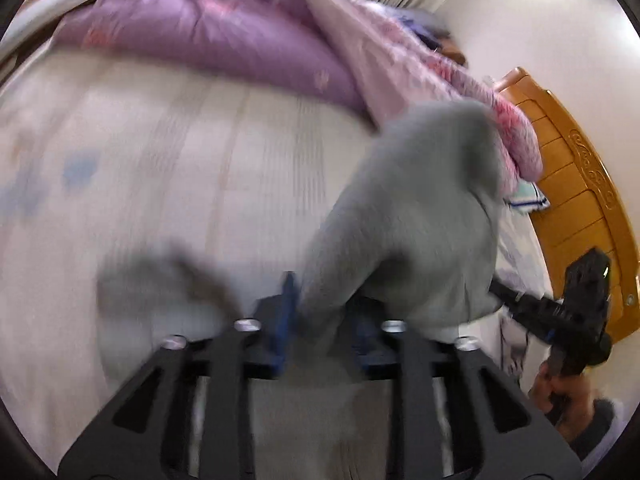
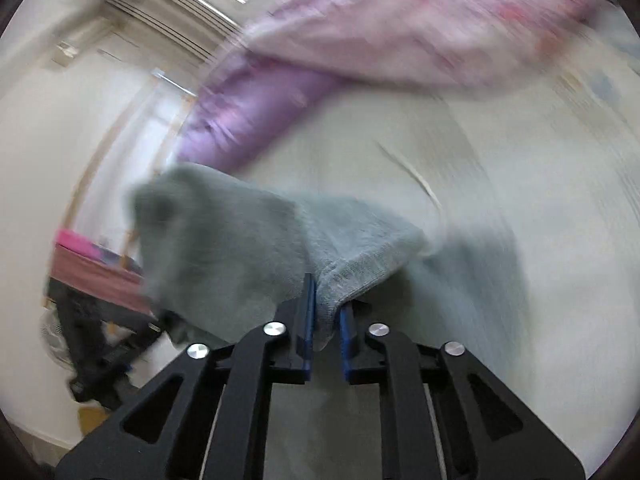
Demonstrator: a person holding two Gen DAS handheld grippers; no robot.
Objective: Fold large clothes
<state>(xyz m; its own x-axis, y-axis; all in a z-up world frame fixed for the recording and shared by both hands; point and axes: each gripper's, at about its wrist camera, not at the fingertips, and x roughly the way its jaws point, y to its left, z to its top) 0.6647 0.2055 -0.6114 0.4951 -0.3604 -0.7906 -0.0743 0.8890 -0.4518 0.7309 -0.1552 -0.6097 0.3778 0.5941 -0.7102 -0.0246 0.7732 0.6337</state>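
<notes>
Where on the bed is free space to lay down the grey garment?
The pale sheet lies bare between the purple quilt and the grippers. The side by the wooden headboard is crowded with bedding and the lifted grey garment.

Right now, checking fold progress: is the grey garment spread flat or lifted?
Lifted. The grey garment hangs bunched between the left gripper and right gripper, above the bed sheet. How folded: cannot tell, blurred.

Grey garment [image 1: 420,208], purple quilt [image 1: 208,28]
</notes>
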